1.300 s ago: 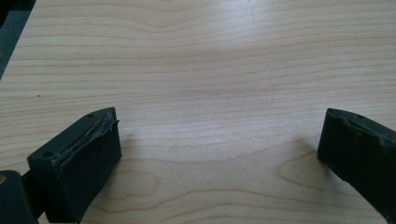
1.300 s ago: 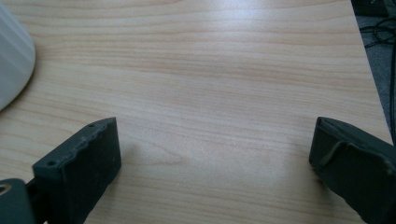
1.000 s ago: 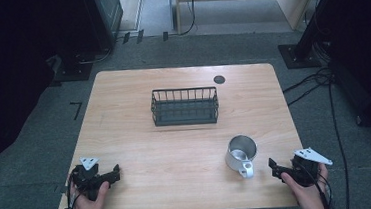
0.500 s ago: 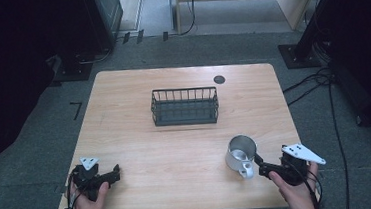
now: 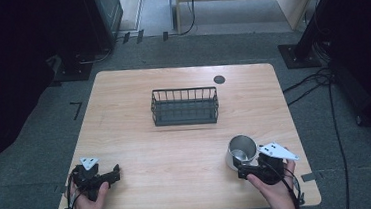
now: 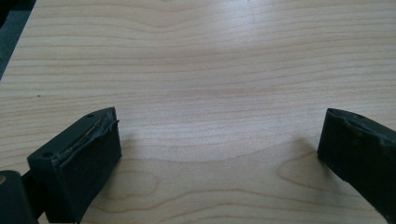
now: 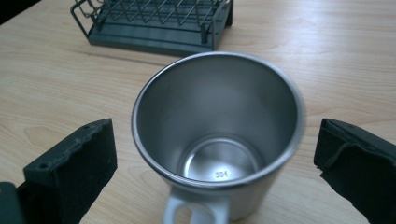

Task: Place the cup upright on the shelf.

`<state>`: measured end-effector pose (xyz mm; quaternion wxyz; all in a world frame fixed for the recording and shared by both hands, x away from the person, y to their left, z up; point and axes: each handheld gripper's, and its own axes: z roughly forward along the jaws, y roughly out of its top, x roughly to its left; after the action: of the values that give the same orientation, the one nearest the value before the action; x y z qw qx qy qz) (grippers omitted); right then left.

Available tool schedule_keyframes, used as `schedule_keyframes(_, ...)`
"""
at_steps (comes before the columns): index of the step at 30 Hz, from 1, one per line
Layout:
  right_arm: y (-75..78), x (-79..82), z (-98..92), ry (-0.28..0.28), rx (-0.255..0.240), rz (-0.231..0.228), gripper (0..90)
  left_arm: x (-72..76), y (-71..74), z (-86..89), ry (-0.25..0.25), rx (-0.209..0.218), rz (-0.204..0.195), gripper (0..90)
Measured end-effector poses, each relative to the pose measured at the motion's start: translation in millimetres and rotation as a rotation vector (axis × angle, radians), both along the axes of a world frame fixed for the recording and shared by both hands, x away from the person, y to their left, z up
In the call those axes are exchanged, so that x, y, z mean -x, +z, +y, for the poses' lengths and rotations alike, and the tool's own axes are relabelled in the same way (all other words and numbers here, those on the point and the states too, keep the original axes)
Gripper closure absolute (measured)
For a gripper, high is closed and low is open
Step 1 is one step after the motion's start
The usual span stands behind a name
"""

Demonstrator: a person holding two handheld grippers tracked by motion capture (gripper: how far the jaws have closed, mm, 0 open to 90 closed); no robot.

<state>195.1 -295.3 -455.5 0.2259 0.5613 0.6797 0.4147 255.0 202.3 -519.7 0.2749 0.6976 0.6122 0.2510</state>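
A steel mug [image 5: 241, 150] with a white handle stands upright and empty on the wooden table [image 5: 187, 149], near its front right. In the right gripper view the mug [image 7: 219, 135] sits between the two wide-apart jaws of my right gripper [image 7: 215, 163], handle [image 7: 196, 212] toward the camera, neither jaw touching it. My right gripper [image 5: 244, 172] is open just in front of the mug. At the front left corner my left gripper [image 5: 111, 174] rests open over bare wood [image 6: 215, 93], nothing between its jaws.
A dark wire basket [image 5: 184, 106] stands empty at the table's middle, also seen beyond the mug as the basket [image 7: 154, 18]. A small black disc [image 5: 219, 80] lies near the far edge. Cables [image 5: 322, 81] run across the grey floor at the right.
My right gripper has moved left and forward from the table's front right edge up to the mug, its jaws now on either side of it. The left gripper has stayed put.
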Motion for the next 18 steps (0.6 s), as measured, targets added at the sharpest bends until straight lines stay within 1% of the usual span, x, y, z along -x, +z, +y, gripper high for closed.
schedule_keyframes(2, -4.2, -3.1, 6.2, -0.002, 0.016, 0.011, 0.0, 0.0, 0.0, -0.1, 0.001, 0.001, 0.000, 0.0)
schedule_keyframes(3, -7.1, -5.3, 9.1, -0.013, 0.039, 0.017, 0.0, 0.0, 0.0, 0.0, 0.001, 0.000, 0.000, 0.0)
schedule_keyframes(4, -9.0, -6.7, 10.3, -0.019, 0.045, 0.021, 0.0, 0.0, 0.0, -0.1, 0.001, 0.001, 0.000, 0.0)
schedule_keyframes(9, -20.8, -13.7, 11.4, -0.028, 0.078, 0.049, 0.0, 0.0, 0.0, 0.0, 0.000, 0.000, 0.000, 0.0)
schedule_keyframes(11, -22.5, -14.0, 9.3, -0.026, 0.082, 0.054, 1.2, 0.0, 0.0, 0.0, 0.000, 0.001, 0.000, 0.0)
schedule_keyframes(13, -22.9, -13.2, 5.2, -0.006, 0.079, 0.053, 2.4, 0.0, 0.0, -0.1, 0.001, 0.001, 0.000, 0.0)
schedule_keyframes(14, -22.7, -12.4, 4.2, 0.005, 0.081, 0.051, 4.4, 0.0, 0.0, -0.1, 0.001, 0.001, 0.000, 0.0)
schedule_keyframes(15, -22.3, -10.9, 3.8, 0.018, 0.087, 0.045, 7.0, 0.0, 0.0, 0.0, 0.000, 0.000, 0.000, 0.0)
schedule_keyframes(16, -22.2, -9.6, 3.3, 0.030, 0.101, 0.036, 7.5, 0.0, 0.0, -0.2, -0.002, 0.001, 0.000, 0.0)
schedule_keyframes(18, -22.1, -6.8, 0.3, 0.043, 0.105, 0.031, 9.2, 0.0, 0.0, -0.2, -0.004, 0.000, 0.000, 0.0)
